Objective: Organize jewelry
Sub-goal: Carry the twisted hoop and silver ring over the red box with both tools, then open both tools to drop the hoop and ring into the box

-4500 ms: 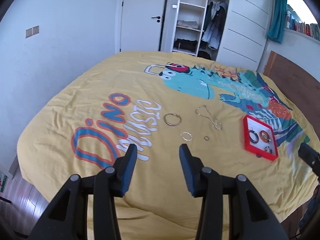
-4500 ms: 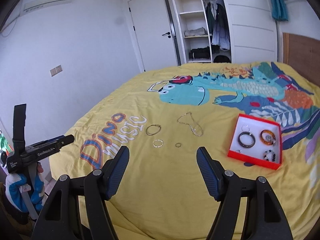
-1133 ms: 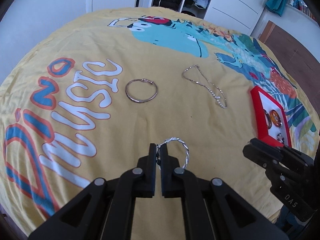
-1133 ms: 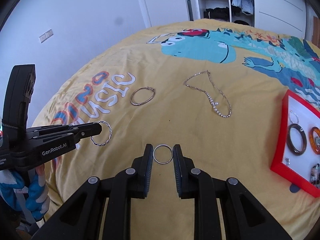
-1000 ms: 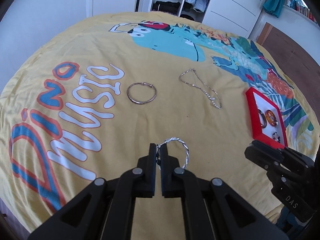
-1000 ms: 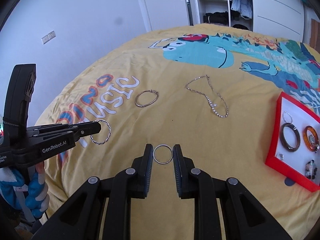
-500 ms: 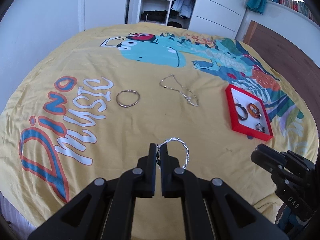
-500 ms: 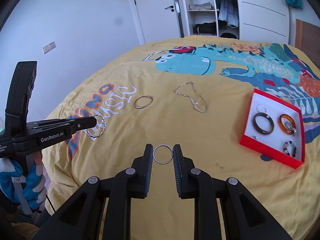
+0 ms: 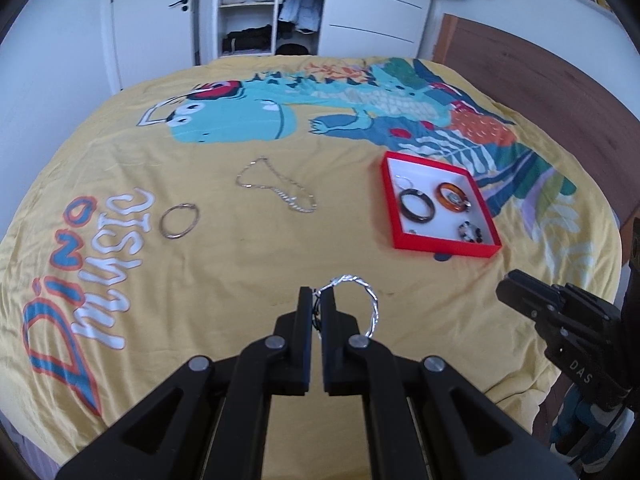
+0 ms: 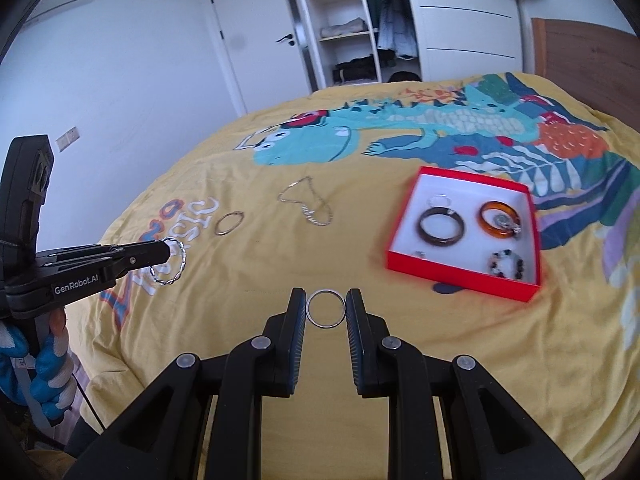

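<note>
The left gripper (image 9: 316, 300) is pinched almost fully together on the rim of a twisted silver hoop (image 9: 362, 300), which sticks out to the 2 o'clock side of its tips and hangs clear above the bedspread (image 9: 248, 256). In the right wrist view the same left gripper (image 10: 162, 252) reaches in from 9 o'clock with the hoop (image 10: 170, 262) dangling at its tip, a gloved hand (image 10: 44, 364) below it at 8 o'clock. The right gripper (image 10: 326, 308) stands at a narrow gap, its two pads pressing opposite edges of a plain ring (image 10: 326, 308) held flat between them, off the cloth. From the right wrist view the red tray (image 10: 456, 278) lies on the bedspread toward 2 o'clock, holding a dark bangle (image 10: 440, 226), an amber bangle (image 10: 498, 220), a beaded bracelet (image 10: 506, 264) and a thin hoop (image 10: 440, 200). A chain (image 10: 310, 202) lies at 12 o'clock and a bangle (image 10: 229, 223) at 11 o'clock, both loose on the cloth, well apart from the tray. In the left wrist view the right gripper (image 9: 532, 300) enters from 4 o'clock.
</note>
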